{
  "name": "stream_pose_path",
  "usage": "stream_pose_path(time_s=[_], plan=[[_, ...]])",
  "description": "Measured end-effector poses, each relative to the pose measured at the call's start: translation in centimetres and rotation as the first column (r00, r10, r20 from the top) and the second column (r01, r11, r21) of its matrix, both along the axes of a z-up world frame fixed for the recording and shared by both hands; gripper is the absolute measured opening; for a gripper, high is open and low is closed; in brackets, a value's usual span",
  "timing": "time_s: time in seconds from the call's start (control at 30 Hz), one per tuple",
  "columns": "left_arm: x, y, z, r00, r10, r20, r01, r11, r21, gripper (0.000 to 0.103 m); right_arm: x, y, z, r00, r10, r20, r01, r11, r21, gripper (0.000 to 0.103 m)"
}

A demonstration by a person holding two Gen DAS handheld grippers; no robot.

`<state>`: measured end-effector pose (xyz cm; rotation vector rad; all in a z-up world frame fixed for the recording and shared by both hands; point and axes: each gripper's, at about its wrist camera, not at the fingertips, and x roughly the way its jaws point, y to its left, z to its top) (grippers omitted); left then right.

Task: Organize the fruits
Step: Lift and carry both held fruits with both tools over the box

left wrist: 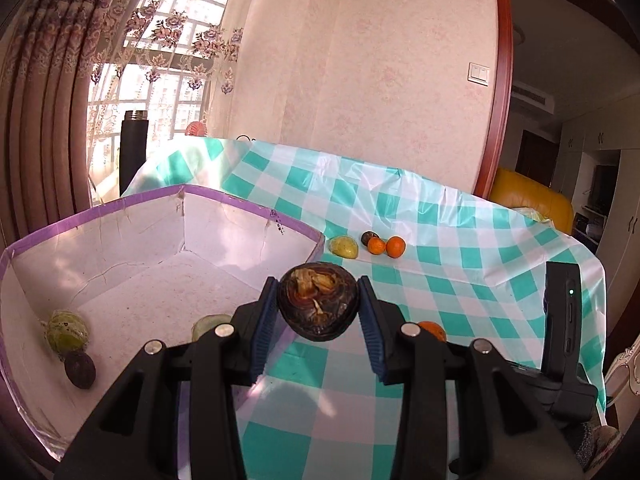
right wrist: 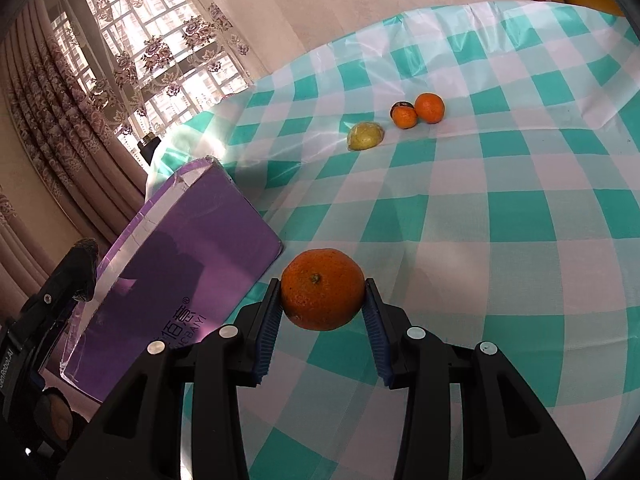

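Note:
My left gripper (left wrist: 318, 306) is shut on a dark brown wrinkled fruit (left wrist: 317, 304), held by the near right corner of the purple-rimmed box (left wrist: 224, 196). Inside the box lie a yellow-green fruit (left wrist: 66, 330), a dark purple fruit (left wrist: 80, 369) and a pale green fruit (left wrist: 208, 325) half hidden behind my fingers. My right gripper (right wrist: 322, 292) is shut on an orange (right wrist: 322, 289), above the checked cloth beside the box's purple side (right wrist: 184, 276). Farther off on the cloth sit a yellow fruit (right wrist: 365, 135), two oranges (right wrist: 429, 108) and a dark fruit (right wrist: 400, 105).
The teal-and-white checked tablecloth (right wrist: 500, 216) covers the table; its right edge drops off (left wrist: 592, 288). The right gripper's body (left wrist: 562, 320) rises at the right of the left wrist view, and the left gripper's body (right wrist: 48, 320) shows at the left of the right wrist view. A black cylinder (left wrist: 134, 152) stands behind the table.

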<state>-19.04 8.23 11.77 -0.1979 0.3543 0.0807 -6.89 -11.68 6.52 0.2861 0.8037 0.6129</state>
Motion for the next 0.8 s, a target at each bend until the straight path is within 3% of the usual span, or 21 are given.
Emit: stream_pose_path(time_s=[0.27,0.6,0.8], plan=[[-1.7,4.9,2.5,0.992,0.122,0.017,-0.122,0.992,-0.016,0.040,-1.7,3.4,4.0,0.992,0.077,0.101,-0.077,0.997,-0.012,0.041],[-1.7,10.5,1.6,0.961,0.246,-0.126,-0.249,0.969,-0.007,0.040,-3.8,10.4,8.0,0.948,0.229,0.223,-0.212,0.972,-0.097,0.041],[-1.6,12.8,0.4,0.933,0.291,-0.214,-0.287,0.957,0.049,0.040,-5.1,16.0,8.7,0.903,0.335,0.269,-0.273,0.931,-0.244,0.041]])
